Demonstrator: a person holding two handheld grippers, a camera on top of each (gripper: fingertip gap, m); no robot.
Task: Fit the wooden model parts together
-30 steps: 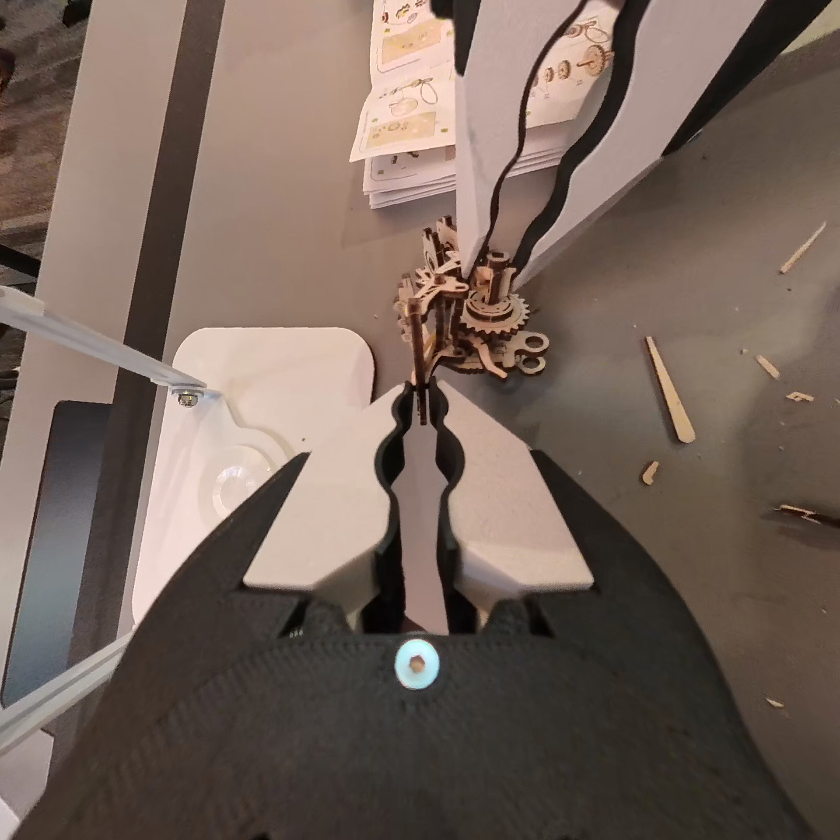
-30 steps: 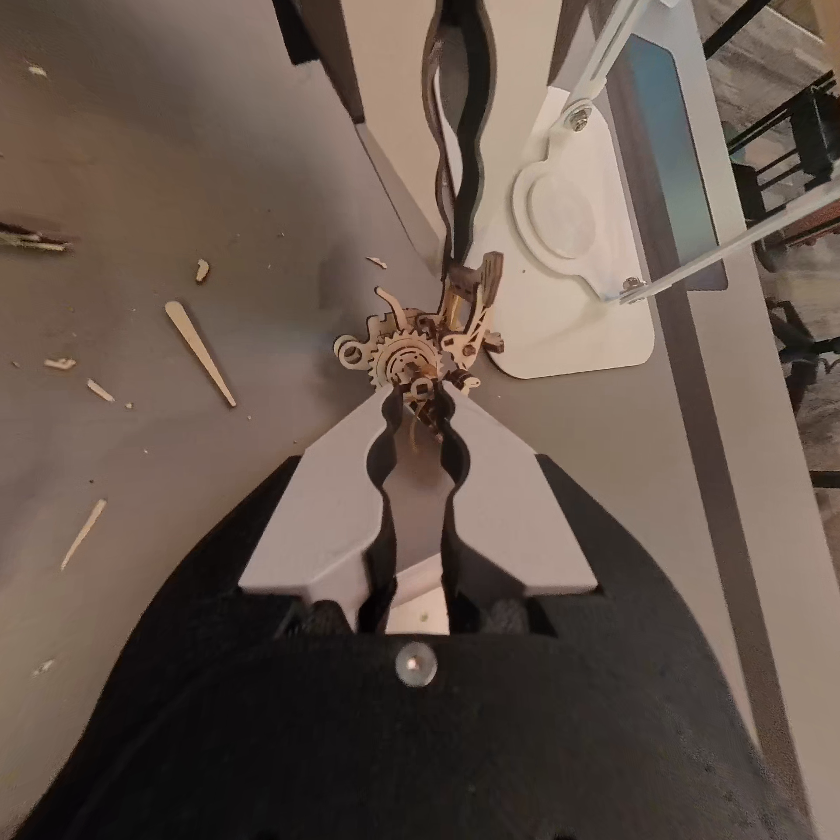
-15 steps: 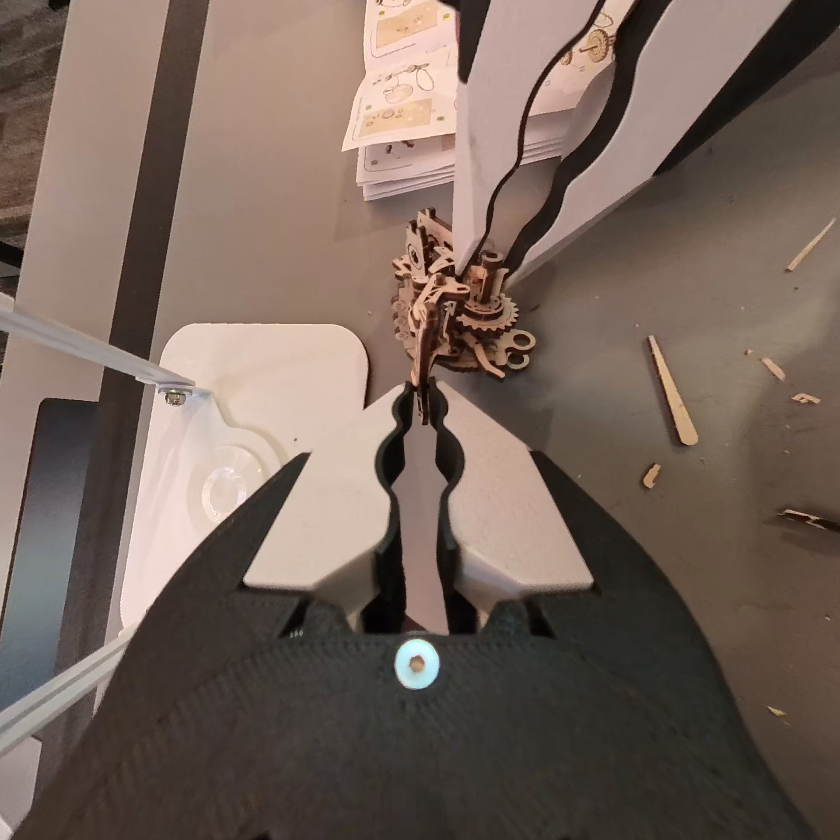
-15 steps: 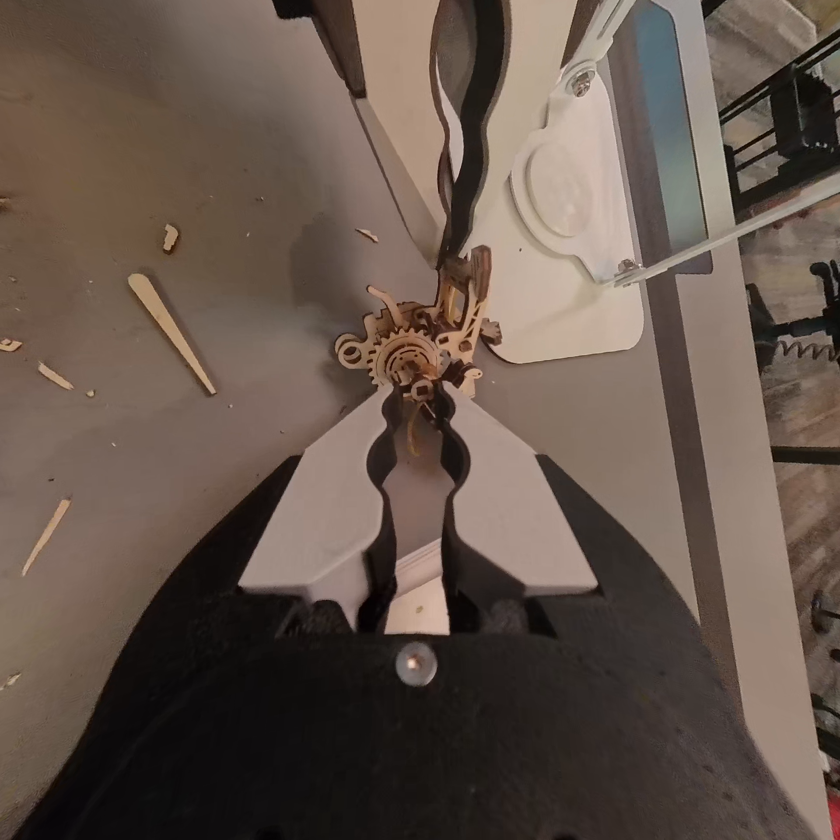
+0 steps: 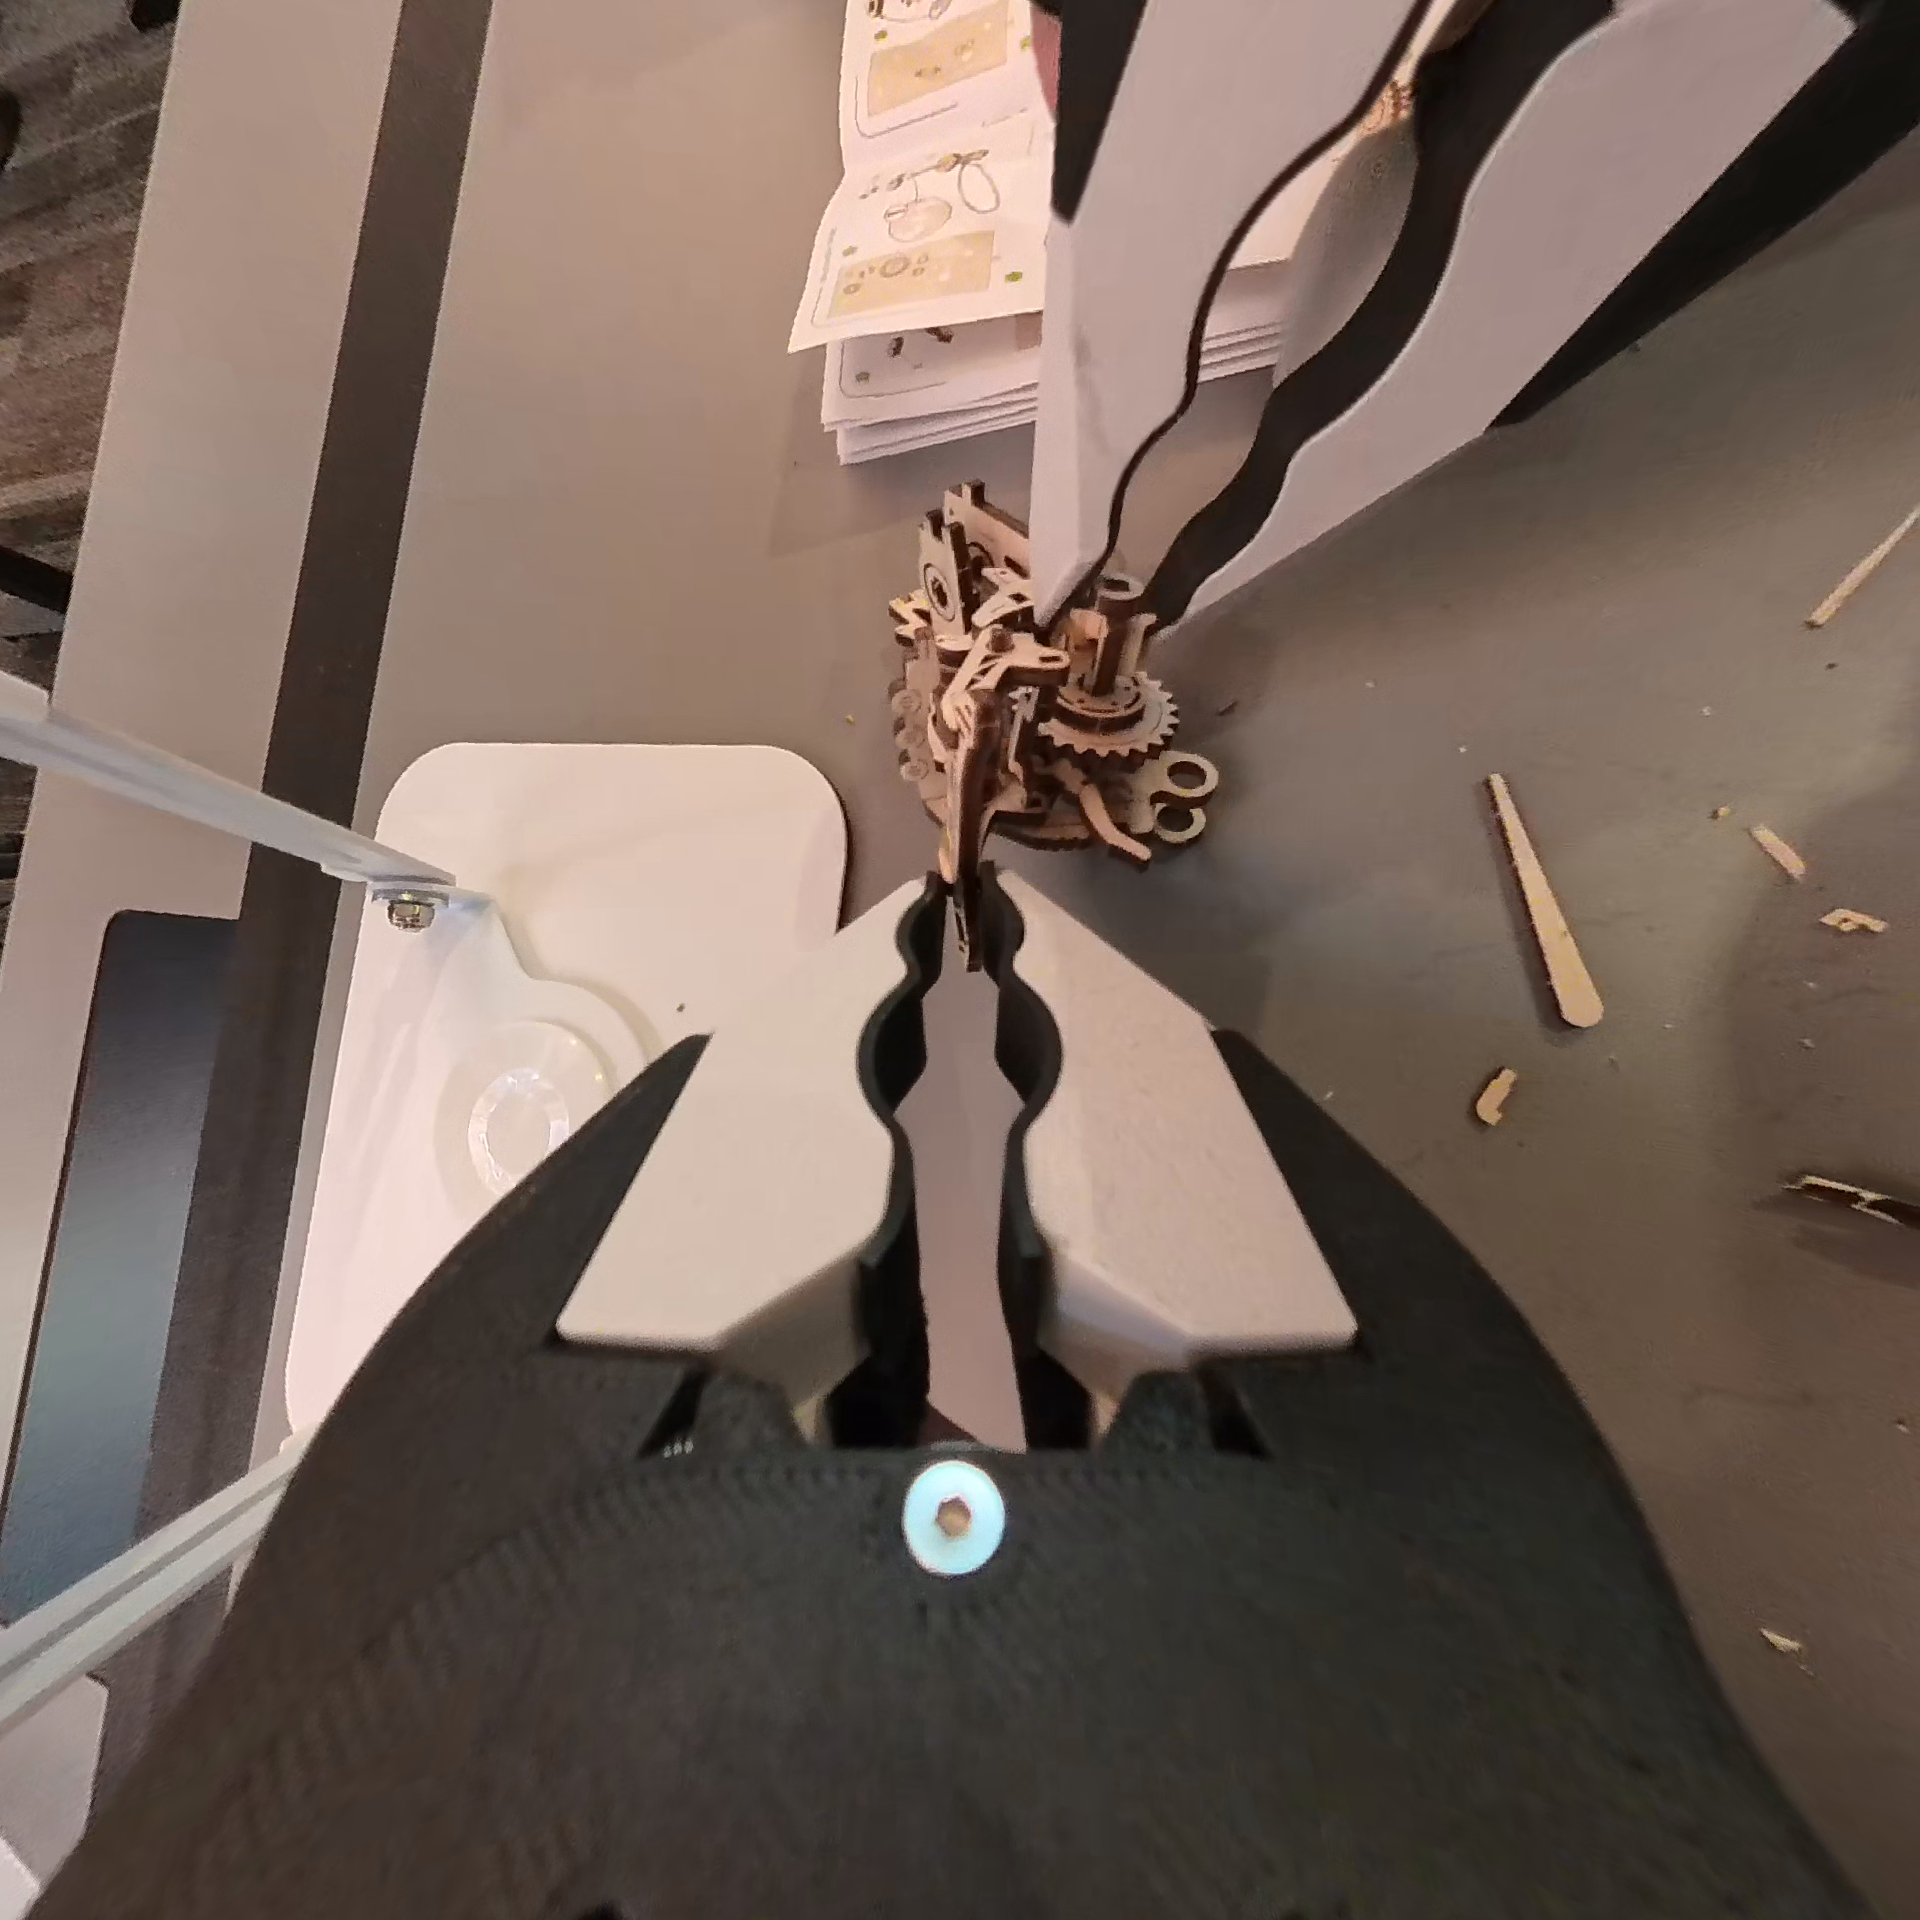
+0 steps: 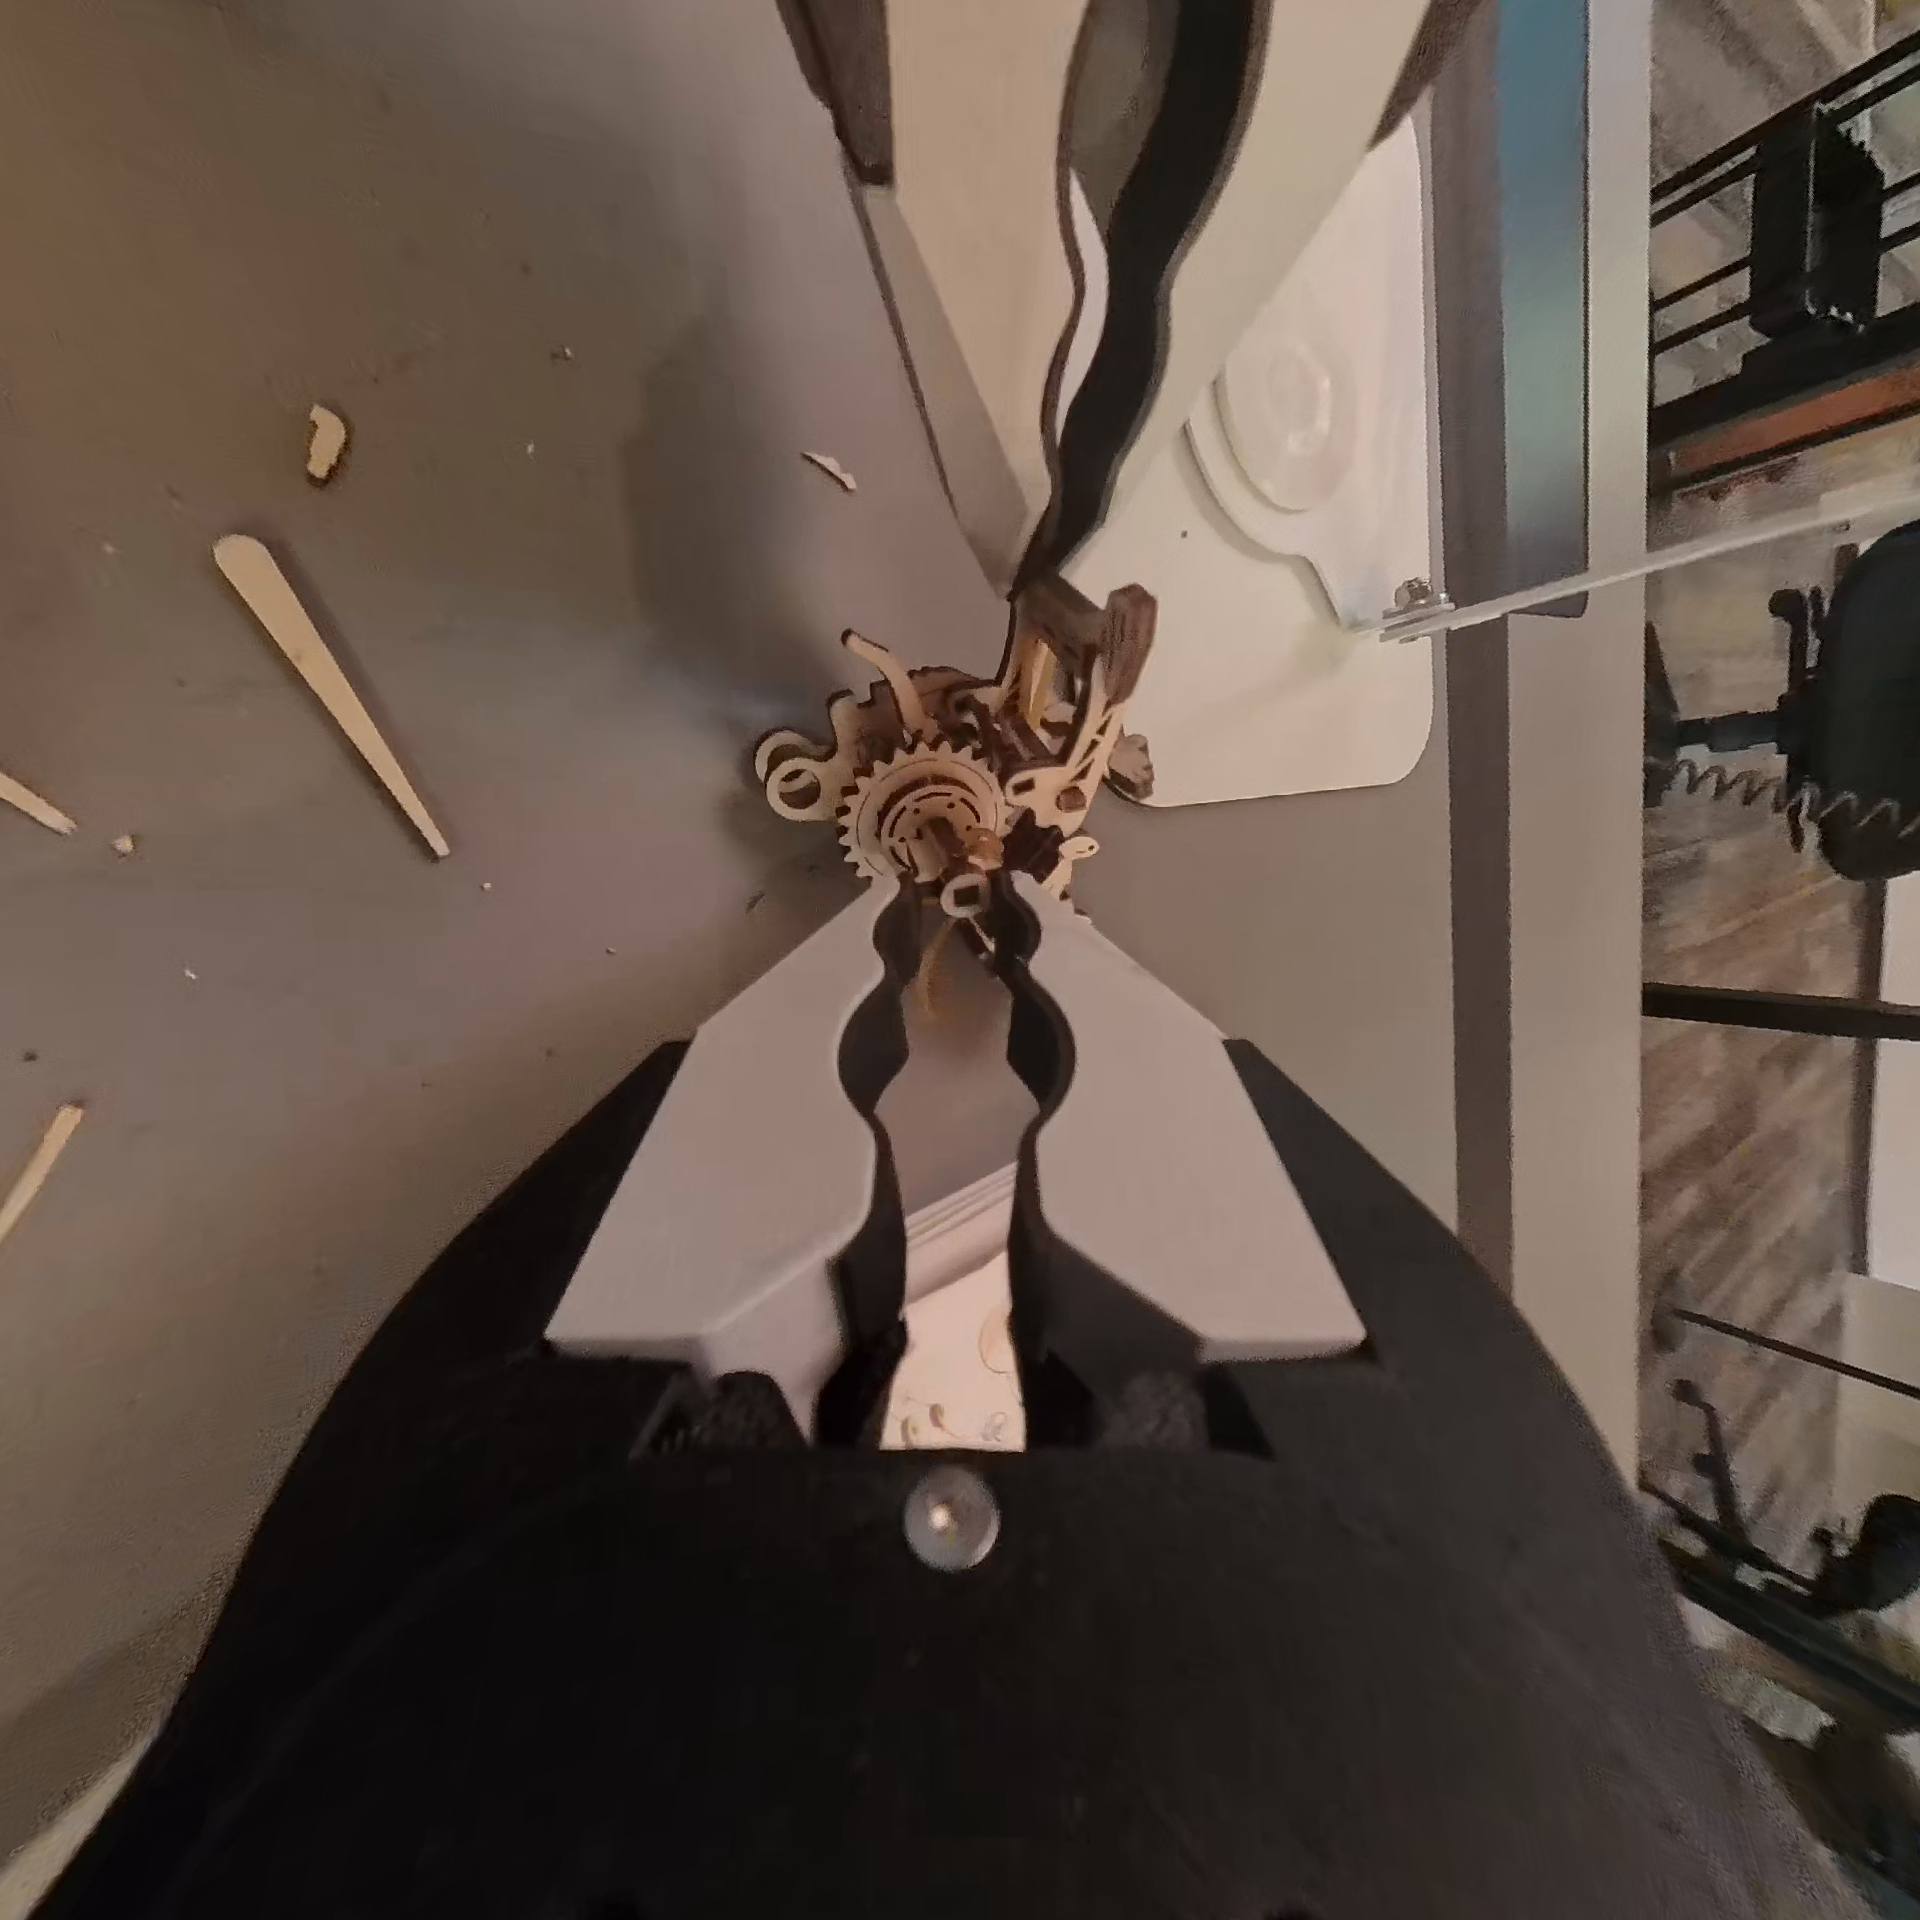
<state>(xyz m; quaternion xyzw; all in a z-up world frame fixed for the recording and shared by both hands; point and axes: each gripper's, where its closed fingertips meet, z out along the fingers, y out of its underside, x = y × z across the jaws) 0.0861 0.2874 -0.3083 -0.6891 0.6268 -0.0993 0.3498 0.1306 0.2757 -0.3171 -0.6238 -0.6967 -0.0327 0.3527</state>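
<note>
The wooden model (image 5: 1049, 727), a cluster of gears and levers, stands on the grey bench (image 5: 1558, 1299) just beside a white base plate (image 5: 582, 852). The left tool (image 5: 964, 914) is closed narrowly, its pads pinching a thin upright wooden lever (image 5: 971, 821) of the model. The right tool (image 6: 961, 914) grips the small hub piece (image 6: 964, 891) atop the gear axle. Wood offcuts (image 5: 1538, 904) lie scattered nearby, and an instruction booklet (image 5: 935, 343) rests behind the model.
</note>
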